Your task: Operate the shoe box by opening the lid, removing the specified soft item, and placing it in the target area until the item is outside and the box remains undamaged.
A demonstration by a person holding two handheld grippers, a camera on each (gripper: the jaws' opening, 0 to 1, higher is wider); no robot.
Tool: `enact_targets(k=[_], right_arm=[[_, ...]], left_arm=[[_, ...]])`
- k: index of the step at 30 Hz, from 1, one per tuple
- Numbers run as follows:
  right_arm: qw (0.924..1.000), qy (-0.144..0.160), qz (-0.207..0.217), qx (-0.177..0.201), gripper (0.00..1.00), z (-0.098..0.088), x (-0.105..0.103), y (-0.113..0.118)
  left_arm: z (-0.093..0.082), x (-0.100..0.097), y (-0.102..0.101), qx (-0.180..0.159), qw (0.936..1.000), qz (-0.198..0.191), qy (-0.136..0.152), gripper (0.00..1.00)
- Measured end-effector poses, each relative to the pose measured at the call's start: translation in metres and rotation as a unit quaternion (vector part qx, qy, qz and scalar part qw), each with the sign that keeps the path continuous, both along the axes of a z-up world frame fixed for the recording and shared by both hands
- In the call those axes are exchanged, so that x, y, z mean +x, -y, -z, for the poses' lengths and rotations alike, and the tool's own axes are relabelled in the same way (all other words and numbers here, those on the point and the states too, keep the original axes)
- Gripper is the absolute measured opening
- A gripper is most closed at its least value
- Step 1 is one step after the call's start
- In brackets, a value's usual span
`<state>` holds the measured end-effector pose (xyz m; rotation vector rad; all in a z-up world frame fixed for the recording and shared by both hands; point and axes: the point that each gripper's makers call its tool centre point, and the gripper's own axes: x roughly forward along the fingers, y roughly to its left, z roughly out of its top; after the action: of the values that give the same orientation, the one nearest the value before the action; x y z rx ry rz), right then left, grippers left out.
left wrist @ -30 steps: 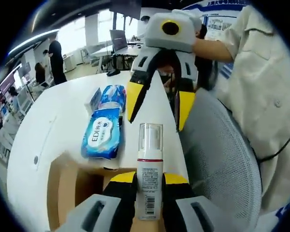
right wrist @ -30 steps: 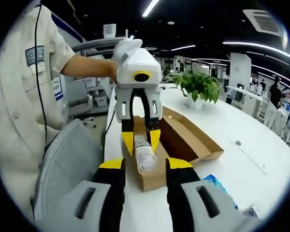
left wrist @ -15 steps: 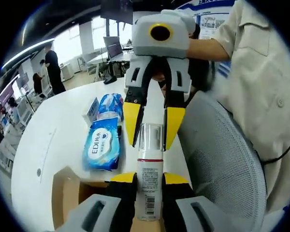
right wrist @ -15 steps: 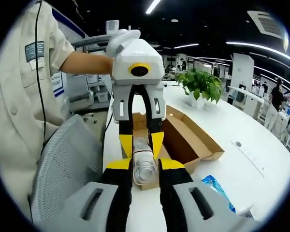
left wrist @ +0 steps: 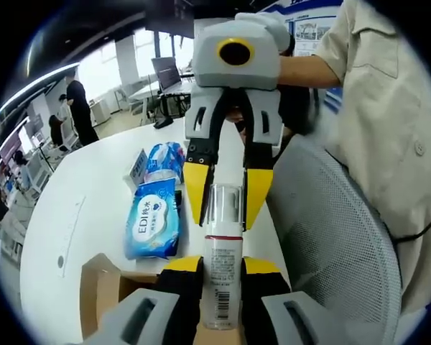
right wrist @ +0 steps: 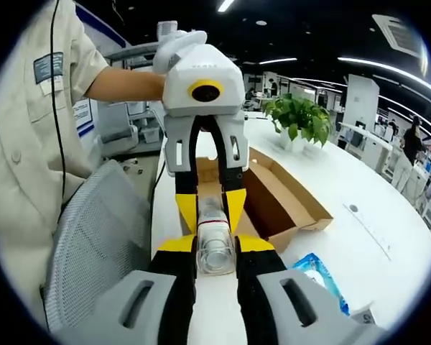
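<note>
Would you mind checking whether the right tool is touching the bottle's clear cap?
Touching. In the right gripper view, the right tool has both yellow tips pressed against the bottle cap, with no gap visible.

Both grippers, the left gripper and the right gripper, have grey bodies, black jaw arms and yellow jaw tips, with a yellow ring around the round opening up top. The person wears a beige short-sleeved shirt with buttons and a chest label, and a black cable runs down it.

Both views face each other closely, sharing the bottle.
</note>
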<state>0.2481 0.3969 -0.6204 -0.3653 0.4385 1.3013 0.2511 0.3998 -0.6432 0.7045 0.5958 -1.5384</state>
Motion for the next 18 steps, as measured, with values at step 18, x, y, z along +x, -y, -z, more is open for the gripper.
enact_targets(k=[18], right_arm=[[0.9994, -0.005, -0.013, -0.032, 0.17, -0.010, 0.010, 0.011]], left_arm=[[-0.015, 0.007, 0.008, -0.038, 0.9991, -0.021, 0.000, 0.27]])
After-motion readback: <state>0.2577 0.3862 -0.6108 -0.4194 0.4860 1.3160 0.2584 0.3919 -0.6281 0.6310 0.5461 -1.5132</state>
